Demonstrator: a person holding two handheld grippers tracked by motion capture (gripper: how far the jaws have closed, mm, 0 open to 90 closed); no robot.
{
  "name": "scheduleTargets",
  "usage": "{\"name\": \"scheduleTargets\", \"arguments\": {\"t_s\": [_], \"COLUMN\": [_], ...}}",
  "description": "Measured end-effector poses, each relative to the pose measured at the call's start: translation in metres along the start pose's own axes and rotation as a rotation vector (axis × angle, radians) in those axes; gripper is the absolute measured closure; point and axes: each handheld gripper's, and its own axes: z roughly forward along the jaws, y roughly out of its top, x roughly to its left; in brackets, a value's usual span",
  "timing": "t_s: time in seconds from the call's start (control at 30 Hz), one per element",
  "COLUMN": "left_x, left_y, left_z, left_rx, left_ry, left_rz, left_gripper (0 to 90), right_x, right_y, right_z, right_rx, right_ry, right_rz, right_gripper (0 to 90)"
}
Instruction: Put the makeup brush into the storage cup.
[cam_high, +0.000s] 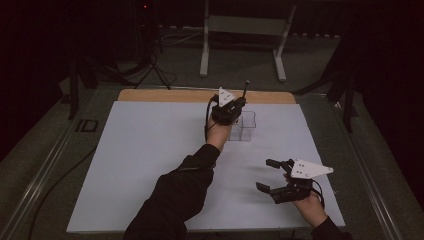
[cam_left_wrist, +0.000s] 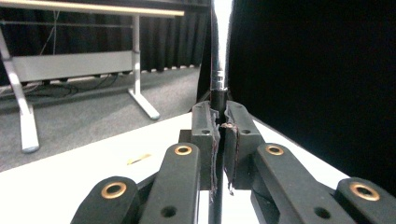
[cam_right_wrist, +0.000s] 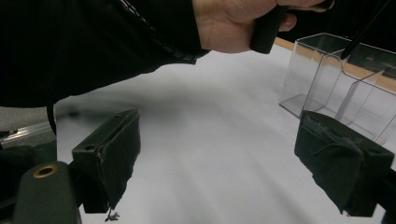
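Note:
My left gripper is at the far middle of the table, shut on a slender tool with a shiny metal shaft and a black collar. The tool's thin top sticks up above the gripper. In the right gripper view its dark lower end reaches down into a clear plastic divided box. The box stands just right of the left gripper. My right gripper hovers open near the front right, nothing between its jaws.
A white sheet covers the table, with a wooden strip along its far edge. A grey metal frame stands on the floor behind. A small dark thing lies left of the sheet. A cable runs along the left.

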Motion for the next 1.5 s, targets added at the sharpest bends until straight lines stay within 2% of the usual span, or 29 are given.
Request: {"name": "scheduleTargets", "arguments": {"t_s": [0.07,0.1,0.2,0.43,0.63,0.7,0.87,1.07,1.13,1.2,1.23,1.27,1.3,1.5], "left_x": [0.0,-0.001,0.0,-0.001,-0.002,-0.002,-0.007,-0.009,-0.009,-0.01,-0.01,-0.01,-0.012,-0.013], "left_y": [-0.001,-0.003,-0.006,-0.012,-0.016,-0.017,-0.019,-0.019,-0.018,-0.018,-0.018,-0.018,-0.016,-0.005], "left_z": [0.001,0.002,0.005,0.011,0.016,0.017,0.017,0.018,0.019,0.02,0.02,0.02,0.02,0.015], "left_rx": [0.01,0.039,0.072,0.129,0.209,0.218,0.227,0.24,0.255,0.254,0.254,0.254,0.253,0.248], "left_ry": [0.01,0.032,0.048,0.051,0.088,0.098,0.101,0.116,0.098,0.075,0.075,0.075,0.08,0.091], "left_rz": [0.001,0.003,-0.015,-0.016,-0.021,-0.021,0.036,0.048,0.041,0.034,0.034,0.034,0.041,-0.009], "left_gripper": [84.4,84.4,84.4,84.3,84.1,84.1,84.0,83.4,79.7,72.2,67.7,67.7,57.0,28.0], "right_x": [0.0,0.0,0.0,-0.001,-0.001,-0.002,-0.002,-0.002,-0.002,-0.002,-0.002,-0.002,-0.002,-0.003], "right_y": [0.0,0.0,0.0,0.0,-0.001,-0.001,-0.001,-0.001,-0.001,-0.001,-0.001,-0.001,-0.001,-0.002], "right_z": [0.0,0.0,0.0,-0.001,-0.001,-0.001,-0.001,-0.001,-0.001,-0.001,-0.001,-0.001,-0.001,0.0], "right_rx": [0.001,0.001,0.001,0.001,-0.001,-0.002,0.0,0.001,0.0,-0.001,-0.001,0.0,0.0,0.001], "right_ry": [0.0,0.0,0.001,0.005,0.006,0.008,0.007,0.007,0.009,0.009,0.009,0.009,0.008,0.008], "right_rz": [0.001,0.002,0.006,0.013,0.017,0.018,0.02,0.021,0.026,0.026,0.026,0.026,0.026,0.031], "right_gripper": [14.5,14.5,14.5,14.6,14.6,14.6,14.8,14.8,14.8,14.8,14.8,14.8,14.8,14.8]}}
